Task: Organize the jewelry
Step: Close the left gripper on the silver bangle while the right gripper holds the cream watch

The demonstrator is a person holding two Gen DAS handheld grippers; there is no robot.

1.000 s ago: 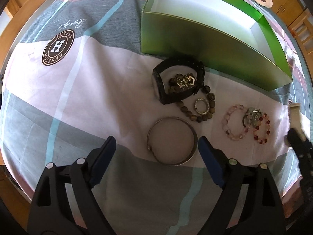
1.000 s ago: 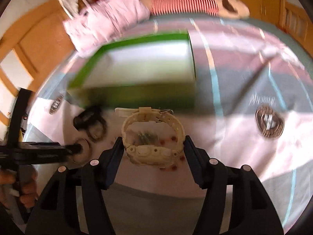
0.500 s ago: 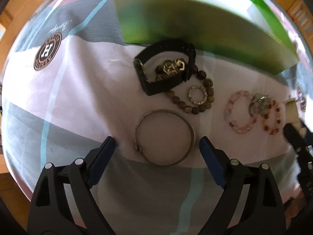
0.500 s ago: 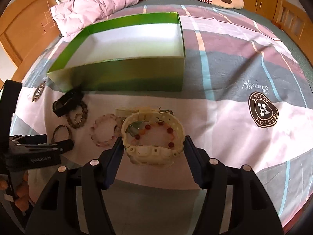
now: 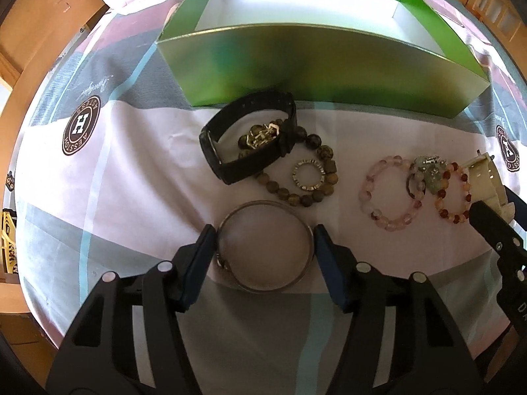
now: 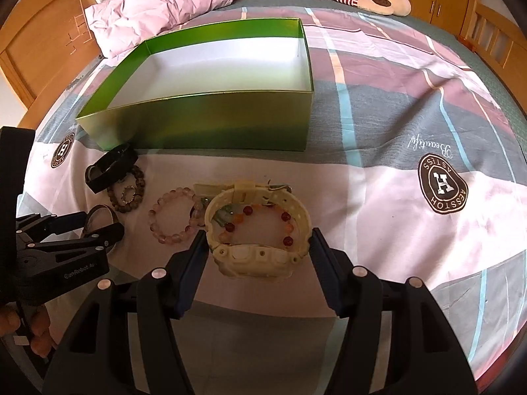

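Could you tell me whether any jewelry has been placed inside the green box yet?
No, the green box shows only its bare white floor, while the bracelets and watches lie on the bedspread in front of it.

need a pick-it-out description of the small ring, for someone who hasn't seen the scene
Start at the green box on the bedspread; just in front of its near wall lies a black watch. Beside the watch, a brown bead bracelet forms a loop, and the small ring lies inside it. It is the smallest hoop, silvery and studded, unlike the plain larger metal bangle.

Left hand-held gripper [image 5: 265, 250] closing around silver bangle [image 5: 265, 247]
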